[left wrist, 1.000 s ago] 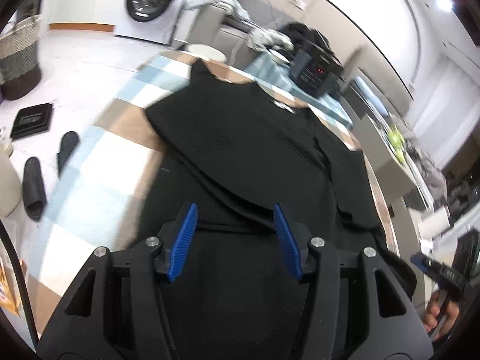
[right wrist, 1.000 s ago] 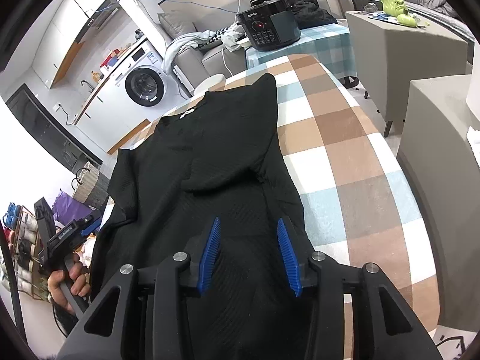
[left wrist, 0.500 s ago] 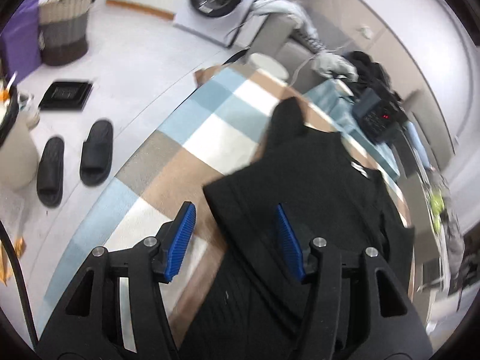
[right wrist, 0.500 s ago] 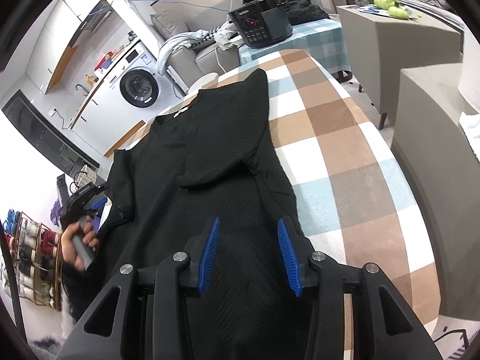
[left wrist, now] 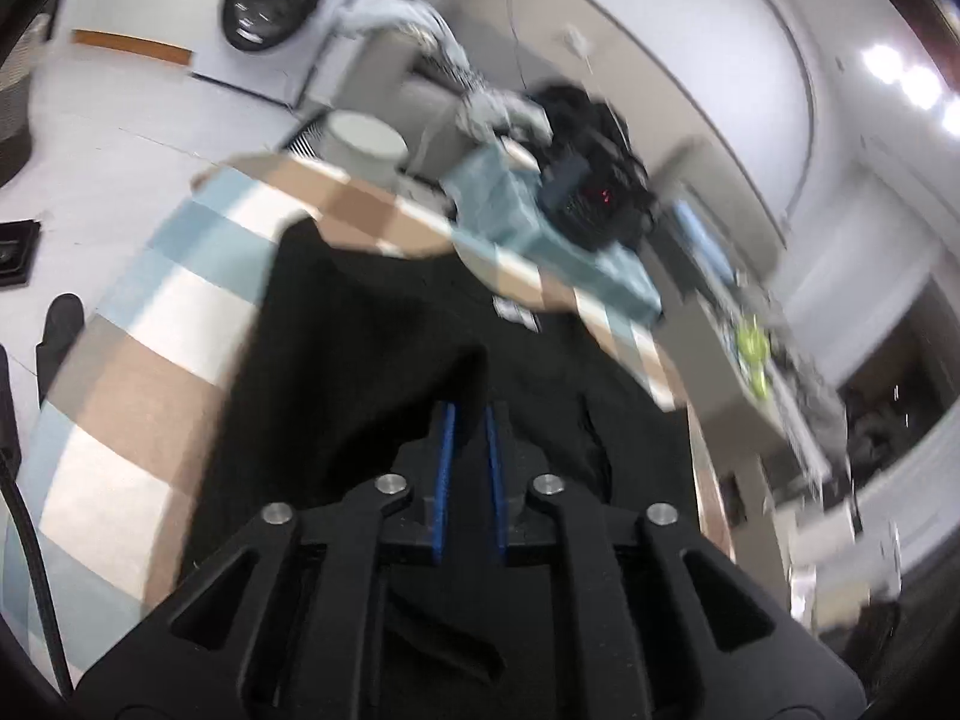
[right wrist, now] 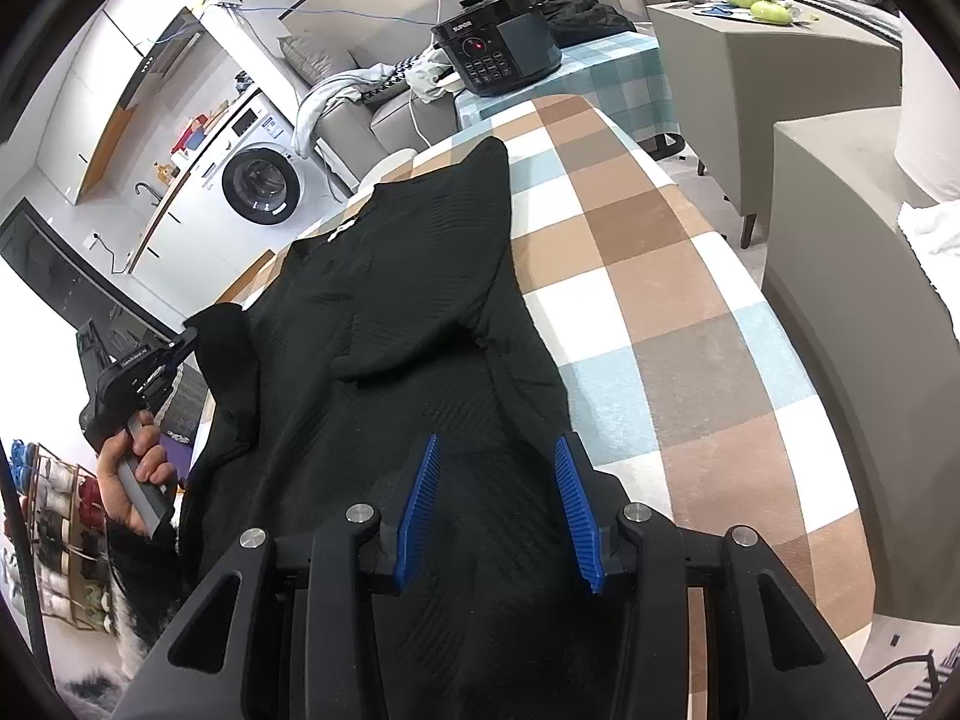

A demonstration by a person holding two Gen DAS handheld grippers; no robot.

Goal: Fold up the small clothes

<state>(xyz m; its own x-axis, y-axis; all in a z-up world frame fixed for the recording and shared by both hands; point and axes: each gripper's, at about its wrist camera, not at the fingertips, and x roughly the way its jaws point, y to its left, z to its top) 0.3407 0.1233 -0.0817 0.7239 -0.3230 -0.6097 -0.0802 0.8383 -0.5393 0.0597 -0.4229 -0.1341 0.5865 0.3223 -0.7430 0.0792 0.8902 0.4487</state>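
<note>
A black garment (right wrist: 384,324) lies spread along the checked table (right wrist: 678,324), its hem hidden beneath the right tongs (right wrist: 498,504), which hover half open over it, holding nothing. At its far edge the left tongs (right wrist: 186,343), their jaws just closing, pinch a lifted sleeve (right wrist: 231,336); the blurred left view hides the grip.

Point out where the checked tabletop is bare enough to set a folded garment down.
Bare: the checked tablecloth strip between the black top and the table's edge beside the grey cabinet. Crowded: the middle, under the top; the side table, under the pressure cooker.
</note>
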